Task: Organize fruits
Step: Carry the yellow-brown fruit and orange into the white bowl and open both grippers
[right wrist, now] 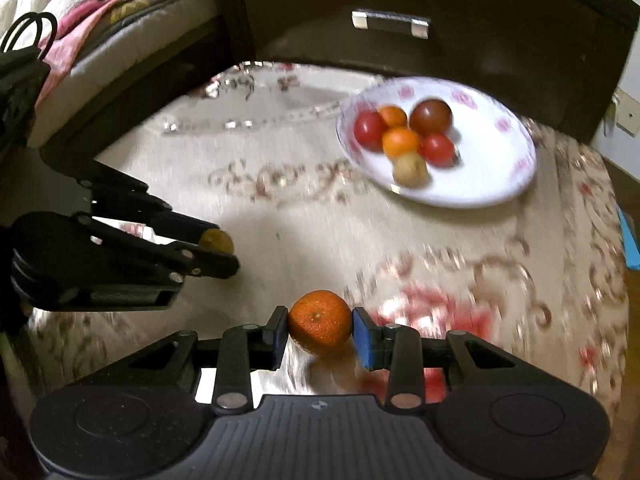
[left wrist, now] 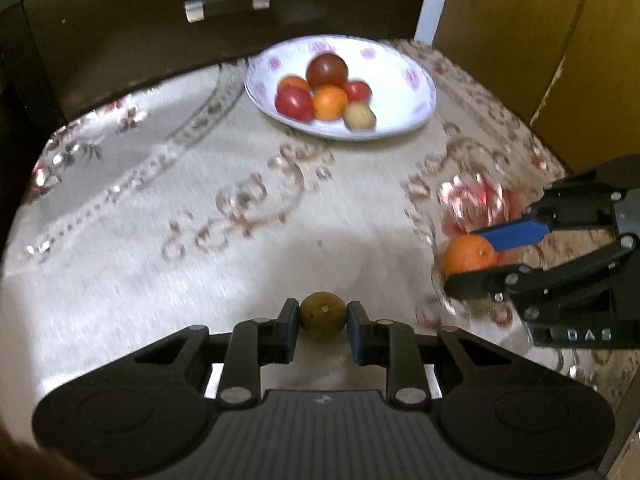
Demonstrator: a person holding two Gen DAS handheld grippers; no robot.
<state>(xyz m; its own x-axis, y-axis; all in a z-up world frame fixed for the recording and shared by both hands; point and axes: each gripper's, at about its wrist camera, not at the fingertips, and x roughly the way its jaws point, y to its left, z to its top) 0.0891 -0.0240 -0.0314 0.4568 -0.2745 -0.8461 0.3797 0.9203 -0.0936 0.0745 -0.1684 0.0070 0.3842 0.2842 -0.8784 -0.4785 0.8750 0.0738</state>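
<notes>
Holding 1 mandarin [right wrist: 319,322] | 1 brown fruit [left wrist: 322,315] | bowl [left wrist: 404,120]: 6 fruits

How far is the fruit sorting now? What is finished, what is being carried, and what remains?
Done: six pieces already lie in the white bowl.

In hand: the left gripper is shut on a small brownish-green fruit, and the right gripper is shut on an orange.

Left: both pieces must still go into the bowl. No other loose fruit shows on the tablecloth.
</notes>
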